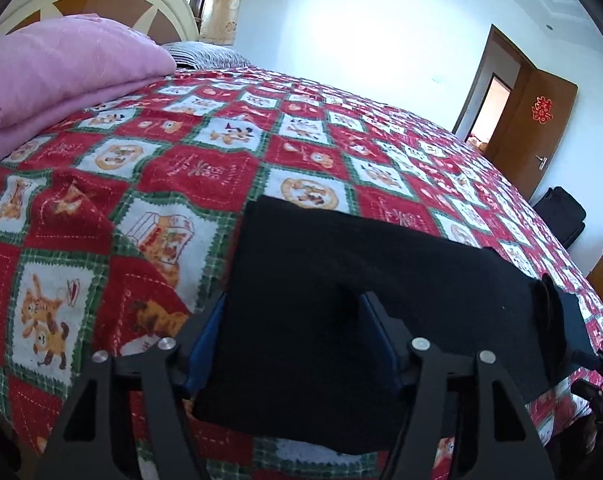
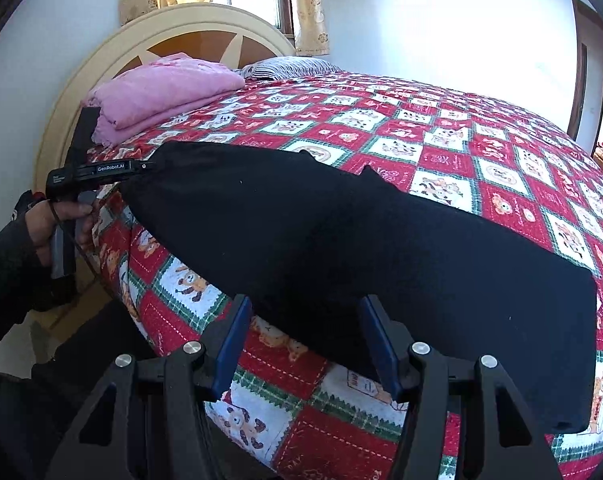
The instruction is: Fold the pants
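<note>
Black pants (image 2: 341, 232) lie as a long folded strip on the red patchwork bedspread (image 2: 461, 140), near the bed's side edge. My right gripper (image 2: 305, 302) is open. Its pads stand apart over the strip's near edge, holding nothing. In the right wrist view my left gripper (image 2: 141, 168) sits at the far left end of the strip, held by a person's hand (image 2: 57, 220). In the left wrist view that end of the pants (image 1: 381, 248) fills the gap between the jaws of the left gripper (image 1: 292, 300). The blue pads flank the cloth and I see no pinch.
A folded pink blanket (image 2: 161, 88) and a striped pillow (image 2: 285, 66) lie by the cream headboard (image 2: 181, 28). The bed's edge drops off just under both grippers. Beyond the bed are a brown door (image 1: 533, 120) and a black bag (image 1: 561, 208) on the floor.
</note>
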